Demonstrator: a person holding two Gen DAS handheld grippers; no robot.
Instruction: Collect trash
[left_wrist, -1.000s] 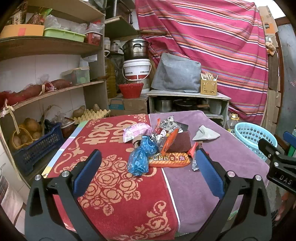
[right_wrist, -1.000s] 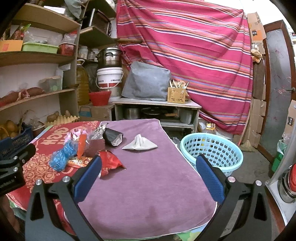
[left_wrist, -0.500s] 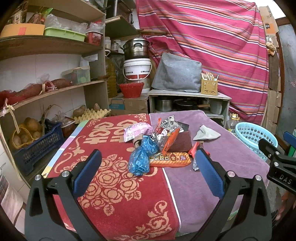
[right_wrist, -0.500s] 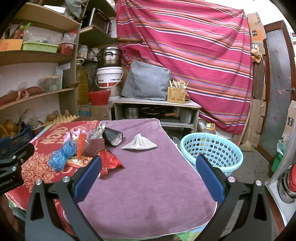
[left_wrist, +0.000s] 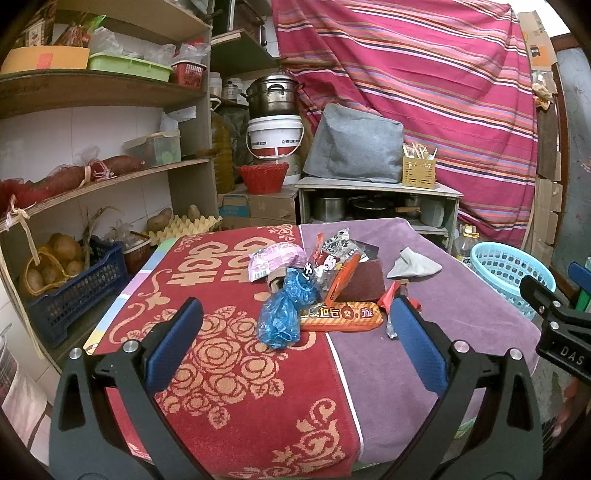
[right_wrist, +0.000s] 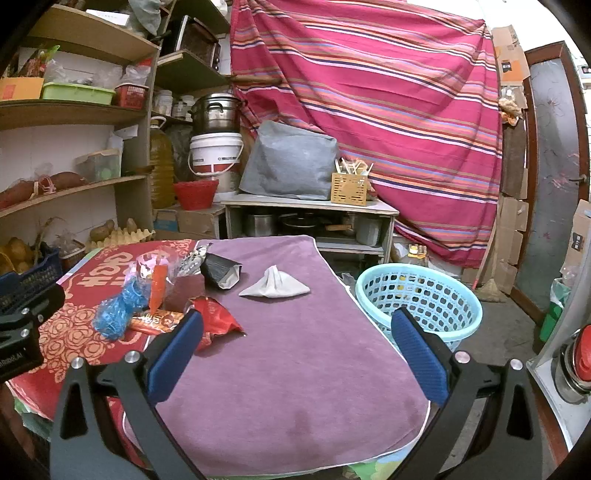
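Observation:
A heap of trash lies mid-table: a blue plastic bag (left_wrist: 281, 314), an orange snack wrapper (left_wrist: 341, 315), a pink packet (left_wrist: 275, 256), a red wrapper (right_wrist: 214, 321), a black pouch (right_wrist: 220, 270) and a crumpled white tissue (right_wrist: 275, 286). A light blue basket (right_wrist: 419, 301) stands on the floor beside the table's right edge. My left gripper (left_wrist: 295, 347) hovers open just short of the heap, nothing between its fingers. My right gripper (right_wrist: 295, 350) is open over the purple cloth, the red wrapper by its left finger.
The table (left_wrist: 229, 369) wears a red patterned cloth on the left and a purple cloth (right_wrist: 295, 369) on the right. Shelves (left_wrist: 92, 177) with produce and a dark blue crate (left_wrist: 70, 295) line the left. A low cabinet (right_wrist: 310, 221) and striped curtain stand behind.
Both views have shifted only slightly; the trash heap sits a touch lower and nearer in the left wrist view. Nothing was grasped or moved.

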